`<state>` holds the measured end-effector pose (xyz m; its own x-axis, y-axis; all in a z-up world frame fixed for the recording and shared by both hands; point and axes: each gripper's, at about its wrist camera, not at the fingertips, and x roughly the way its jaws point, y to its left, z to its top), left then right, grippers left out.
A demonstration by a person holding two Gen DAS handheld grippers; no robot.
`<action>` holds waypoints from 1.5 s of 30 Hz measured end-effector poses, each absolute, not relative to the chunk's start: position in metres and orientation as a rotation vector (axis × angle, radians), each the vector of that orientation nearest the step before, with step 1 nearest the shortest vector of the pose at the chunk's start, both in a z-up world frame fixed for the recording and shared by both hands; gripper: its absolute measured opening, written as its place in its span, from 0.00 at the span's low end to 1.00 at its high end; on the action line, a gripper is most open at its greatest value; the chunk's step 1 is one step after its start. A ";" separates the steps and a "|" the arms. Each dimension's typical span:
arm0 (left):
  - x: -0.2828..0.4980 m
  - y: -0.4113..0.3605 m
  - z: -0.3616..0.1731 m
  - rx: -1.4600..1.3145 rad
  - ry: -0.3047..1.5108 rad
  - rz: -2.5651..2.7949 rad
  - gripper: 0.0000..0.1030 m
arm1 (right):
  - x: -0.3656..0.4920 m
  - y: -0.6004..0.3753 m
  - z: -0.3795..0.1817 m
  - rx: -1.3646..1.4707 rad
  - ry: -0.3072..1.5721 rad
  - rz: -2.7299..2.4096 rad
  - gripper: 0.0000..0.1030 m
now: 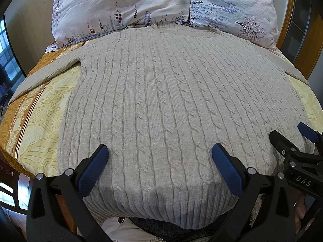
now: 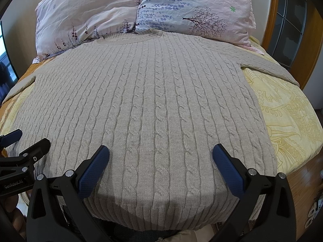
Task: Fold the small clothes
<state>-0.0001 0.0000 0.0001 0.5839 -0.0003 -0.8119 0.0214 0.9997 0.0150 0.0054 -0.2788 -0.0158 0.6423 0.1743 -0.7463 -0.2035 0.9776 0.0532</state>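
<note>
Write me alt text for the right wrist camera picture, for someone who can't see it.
A beige cable-knit sweater lies flat and unfolded, neck away from the camera, on a bed with a yellow patterned sheet. The open right gripper hovers over its hem, the left gripper at the left edge. Two floral pillows sit beyond the collar.

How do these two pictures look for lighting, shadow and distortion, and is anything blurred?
Left wrist view: even soft light, the beige cable-knit sweater sharp, strong fisheye bulge, black corners, and a shadow on its hem between the open left tongs. Right wrist view: the same bulge, a similar shadow below the open right tongs, and no visible blur or glare.
</note>
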 end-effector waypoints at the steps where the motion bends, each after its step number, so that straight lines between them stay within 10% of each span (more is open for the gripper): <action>1: 0.000 0.000 0.000 0.024 0.947 -0.013 0.98 | 0.005 -0.279 -0.016 -0.037 0.847 0.215 0.99; 45: 0.006 0.001 -0.001 0.035 0.920 -0.036 0.98 | 0.015 -0.289 -0.012 -0.067 0.767 0.387 0.99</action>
